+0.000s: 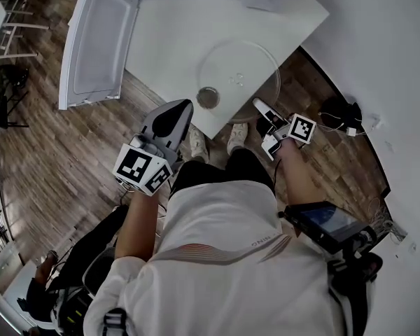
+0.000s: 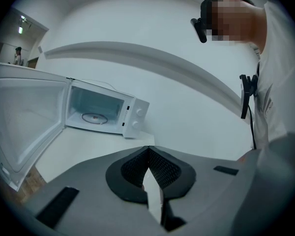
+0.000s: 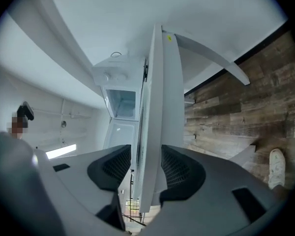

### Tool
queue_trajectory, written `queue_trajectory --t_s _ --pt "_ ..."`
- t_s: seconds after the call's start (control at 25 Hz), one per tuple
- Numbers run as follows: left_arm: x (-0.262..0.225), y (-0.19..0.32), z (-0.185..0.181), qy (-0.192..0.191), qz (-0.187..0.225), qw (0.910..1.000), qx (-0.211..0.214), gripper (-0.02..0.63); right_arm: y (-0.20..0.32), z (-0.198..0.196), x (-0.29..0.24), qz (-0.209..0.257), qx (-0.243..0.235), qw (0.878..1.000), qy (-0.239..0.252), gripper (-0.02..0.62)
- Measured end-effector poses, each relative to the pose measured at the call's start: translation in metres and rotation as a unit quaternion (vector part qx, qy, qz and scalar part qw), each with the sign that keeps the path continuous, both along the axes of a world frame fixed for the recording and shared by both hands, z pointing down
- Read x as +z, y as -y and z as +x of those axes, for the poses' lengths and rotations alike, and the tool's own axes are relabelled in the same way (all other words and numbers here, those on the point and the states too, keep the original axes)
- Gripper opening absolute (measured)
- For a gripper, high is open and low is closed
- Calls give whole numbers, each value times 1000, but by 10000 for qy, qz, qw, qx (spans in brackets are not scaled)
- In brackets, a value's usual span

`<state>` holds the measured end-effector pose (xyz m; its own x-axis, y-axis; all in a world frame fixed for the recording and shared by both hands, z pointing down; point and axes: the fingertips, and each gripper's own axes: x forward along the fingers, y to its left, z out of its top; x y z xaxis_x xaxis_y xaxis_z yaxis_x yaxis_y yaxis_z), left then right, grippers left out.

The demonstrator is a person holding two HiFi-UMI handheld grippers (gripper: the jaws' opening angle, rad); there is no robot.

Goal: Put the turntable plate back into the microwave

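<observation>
right hand-held gripper is wide open, left hand-held gripper is closed, empty. a weak pinch could drop the glass turntable plate

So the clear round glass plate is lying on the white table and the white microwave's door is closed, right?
Not quite: the door of the white microwave stands wide open, as the left gripper view shows. The clear round glass plate does lie on the white table.
</observation>
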<state>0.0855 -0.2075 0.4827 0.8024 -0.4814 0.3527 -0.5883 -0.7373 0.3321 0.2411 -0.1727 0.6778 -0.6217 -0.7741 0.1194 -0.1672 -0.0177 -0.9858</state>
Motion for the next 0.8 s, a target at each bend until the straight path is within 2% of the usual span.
queue_trajectory --t_s 0.08,0.2,0.36,0.8 --pt "1 -1 -3 15 -25 10000 -29 9 1 -3 0 6 32 9997 228 194" --pt "1 -2 -5 10 -34 10000 -68 9 3 -4 0 16 72 9995 296 111" --pt "1 -4 -7 -18 -15 10000 -65 10 3 -6 -3 -20 99 9991 402 36" --pt "7 -7 -19 -31 -68 9999 -93 9 4 -5 -9 151 353 9966 733 28"
